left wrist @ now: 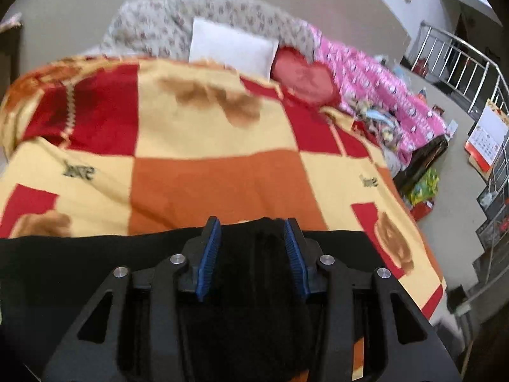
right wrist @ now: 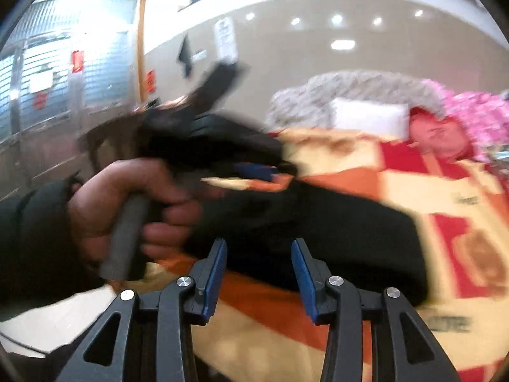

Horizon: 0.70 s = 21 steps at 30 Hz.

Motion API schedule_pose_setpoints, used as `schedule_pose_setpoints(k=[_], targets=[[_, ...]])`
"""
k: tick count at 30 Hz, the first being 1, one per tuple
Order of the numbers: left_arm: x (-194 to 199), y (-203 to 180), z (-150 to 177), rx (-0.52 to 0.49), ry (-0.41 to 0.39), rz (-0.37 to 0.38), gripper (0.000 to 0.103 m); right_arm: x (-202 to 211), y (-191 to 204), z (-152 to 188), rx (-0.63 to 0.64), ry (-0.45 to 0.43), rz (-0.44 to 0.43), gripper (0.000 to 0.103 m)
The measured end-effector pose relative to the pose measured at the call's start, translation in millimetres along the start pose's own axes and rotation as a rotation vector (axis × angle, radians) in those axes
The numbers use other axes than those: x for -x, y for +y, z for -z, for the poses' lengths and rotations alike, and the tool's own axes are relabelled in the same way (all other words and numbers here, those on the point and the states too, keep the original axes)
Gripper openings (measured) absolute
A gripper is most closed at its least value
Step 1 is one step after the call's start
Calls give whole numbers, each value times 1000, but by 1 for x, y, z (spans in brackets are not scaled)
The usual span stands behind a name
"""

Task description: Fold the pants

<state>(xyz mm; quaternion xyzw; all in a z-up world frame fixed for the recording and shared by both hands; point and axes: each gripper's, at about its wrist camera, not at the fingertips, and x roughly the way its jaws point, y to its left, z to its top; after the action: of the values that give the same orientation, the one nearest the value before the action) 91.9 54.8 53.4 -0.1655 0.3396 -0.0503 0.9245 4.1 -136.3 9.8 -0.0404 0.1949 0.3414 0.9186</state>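
The black pants lie folded across the near end of a checked red, orange and cream blanket on a bed. My left gripper is open, its blue pads standing over the pants' far edge, with nothing between them. In the right wrist view the pants lie as a dark band across the blanket. My right gripper is open just above their near edge. The left gripper, held in a hand, shows blurred at the pants' left end.
A white pillow, a red cushion, a grey floral quilt and a pink quilt lie at the head of the bed. A metal railing and boxes stand to the right. A dark wooden chair stands left.
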Motion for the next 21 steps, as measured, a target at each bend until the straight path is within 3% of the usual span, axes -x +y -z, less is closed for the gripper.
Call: schedule_pose_setpoints(k=[4, 5, 6, 8, 10, 15, 17, 21], targets=[[13, -43, 29, -160, 5, 104, 38, 25, -67, 3, -172, -6, 192, 40], [11, -54, 39, -212, 32, 110, 27, 26, -76, 4, -185, 2, 197, 40], [7, -59, 45, -238, 51, 98, 17, 27, -81, 3, -174, 14, 192, 39], [-6, -58, 57, -253, 110, 50, 13, 23, -83, -5, -104, 40, 123, 30], [-14, -45, 66, -208, 146, 21, 10, 16, -82, -9, -54, 80, 32, 18], [-12, -40, 71, -173, 132, 34, 10, -13, -86, -7, -20, 194, -25, 18], [-10, -38, 71, -144, 130, 45, 9, -37, -89, 4, -29, 325, -47, 18], [-4, -45, 53, -155, 101, 54, 9, -33, -90, 10, -33, 292, -37, 18]])
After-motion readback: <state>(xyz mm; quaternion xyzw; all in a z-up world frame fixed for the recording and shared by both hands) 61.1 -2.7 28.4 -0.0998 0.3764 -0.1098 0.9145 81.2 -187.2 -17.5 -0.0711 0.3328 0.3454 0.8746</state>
